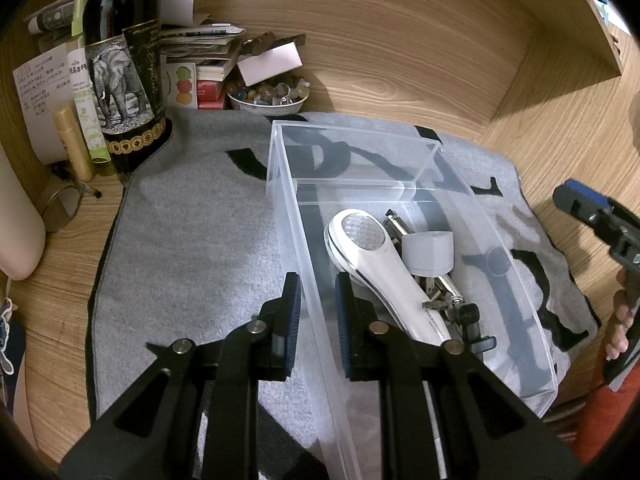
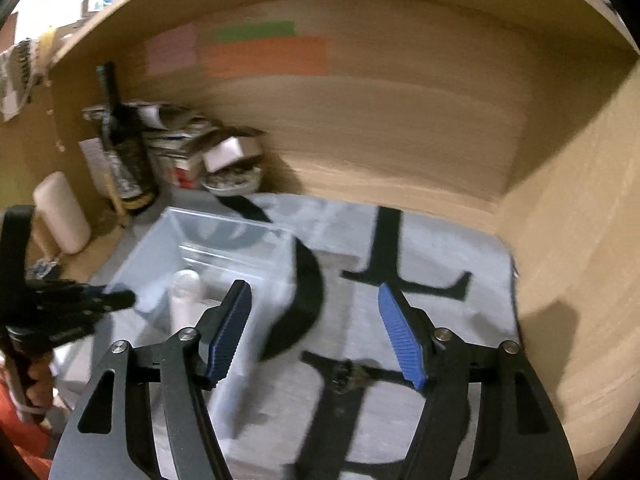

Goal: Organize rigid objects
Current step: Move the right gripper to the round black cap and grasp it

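A clear plastic bin (image 1: 516, 280) sits on a grey mat with black letters (image 1: 192, 240). Inside lie a white handheld device (image 1: 380, 268), a pale grey cap-like cylinder (image 1: 428, 252), a metal tool (image 1: 396, 224) and some keys (image 1: 444, 304). My left gripper (image 1: 316, 304) straddles the bin's left wall, one finger outside and one inside, narrowly apart; whether it pinches the wall I cannot tell. My right gripper (image 2: 316, 332) is open and empty above the mat, right of the bin (image 2: 160, 248); that view is blurred. It also shows in the left wrist view (image 1: 580, 204) at the right edge.
A dark wine bottle with an elephant label (image 1: 124, 80), a gold tube (image 1: 72, 140), stacked papers and boxes (image 1: 200, 56) and a bowl of small stones (image 1: 268, 96) crowd the back left corner. Wooden walls enclose the desk. A small dark object (image 2: 348, 376) lies on the mat.
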